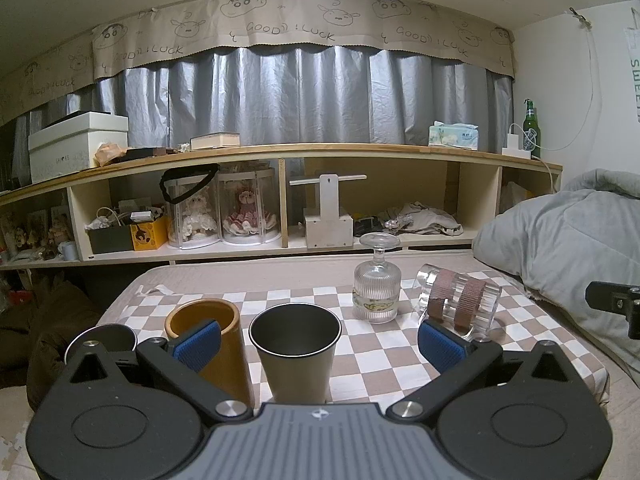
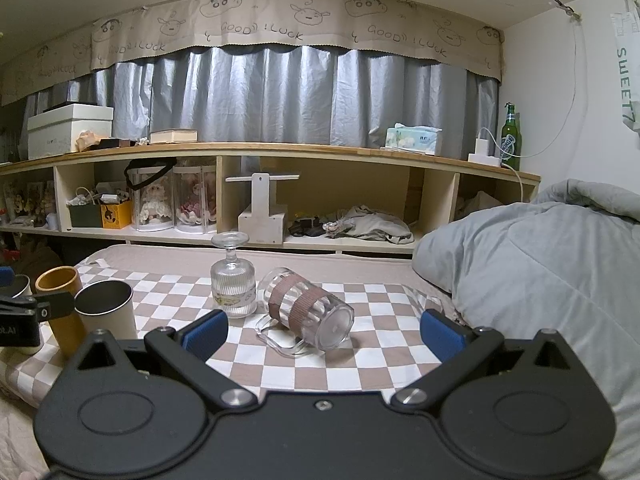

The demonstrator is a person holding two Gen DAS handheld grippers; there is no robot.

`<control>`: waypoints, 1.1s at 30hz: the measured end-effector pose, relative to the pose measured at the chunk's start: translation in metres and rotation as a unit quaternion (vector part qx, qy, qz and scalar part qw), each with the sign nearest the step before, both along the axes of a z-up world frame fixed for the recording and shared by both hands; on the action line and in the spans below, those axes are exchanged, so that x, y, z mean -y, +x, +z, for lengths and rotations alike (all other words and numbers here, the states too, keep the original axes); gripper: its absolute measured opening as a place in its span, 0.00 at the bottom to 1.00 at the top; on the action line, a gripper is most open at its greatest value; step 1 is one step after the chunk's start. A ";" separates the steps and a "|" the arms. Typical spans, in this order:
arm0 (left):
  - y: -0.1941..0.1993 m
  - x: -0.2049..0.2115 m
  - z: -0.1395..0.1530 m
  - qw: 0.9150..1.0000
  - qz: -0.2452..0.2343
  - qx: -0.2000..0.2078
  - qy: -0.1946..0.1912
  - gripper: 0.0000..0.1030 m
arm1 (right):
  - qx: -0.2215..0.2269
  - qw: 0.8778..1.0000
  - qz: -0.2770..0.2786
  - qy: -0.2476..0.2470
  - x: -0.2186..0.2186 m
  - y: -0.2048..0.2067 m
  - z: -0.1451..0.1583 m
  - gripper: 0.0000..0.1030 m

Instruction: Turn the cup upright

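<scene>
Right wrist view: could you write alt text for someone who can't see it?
A clear glass mug with two brown bands lies on its side on a checkered cloth, between the open right gripper fingers. Behind it stands an upside-down stemmed glass; upright cups sit left.

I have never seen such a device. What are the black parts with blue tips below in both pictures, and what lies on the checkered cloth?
Those are two hand-held grippers, each carrying its own camera that looks along its fingers. One picture comes from the left gripper, the other from the right gripper. Both are open and hold nothing. On the checkered cloth a clear mug lies on its side, a stemmed glass stands upside down, and a grey cup and a brown cup stand upright.
</scene>
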State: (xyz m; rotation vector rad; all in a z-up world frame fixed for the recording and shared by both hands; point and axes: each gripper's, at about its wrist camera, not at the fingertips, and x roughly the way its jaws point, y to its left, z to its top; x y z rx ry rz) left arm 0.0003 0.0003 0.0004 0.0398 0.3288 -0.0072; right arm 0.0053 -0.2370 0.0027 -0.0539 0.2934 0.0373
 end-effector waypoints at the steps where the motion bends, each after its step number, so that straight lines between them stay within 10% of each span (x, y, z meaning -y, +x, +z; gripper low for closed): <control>1: 0.000 0.000 0.000 1.000 0.000 0.000 -0.001 1.00 | 0.000 1.000 0.000 0.000 0.000 0.000 0.000 1.00; 33: 0.000 0.000 0.000 1.000 0.000 -0.002 -0.002 1.00 | 0.001 1.000 0.001 -0.001 -0.003 -0.001 0.002 1.00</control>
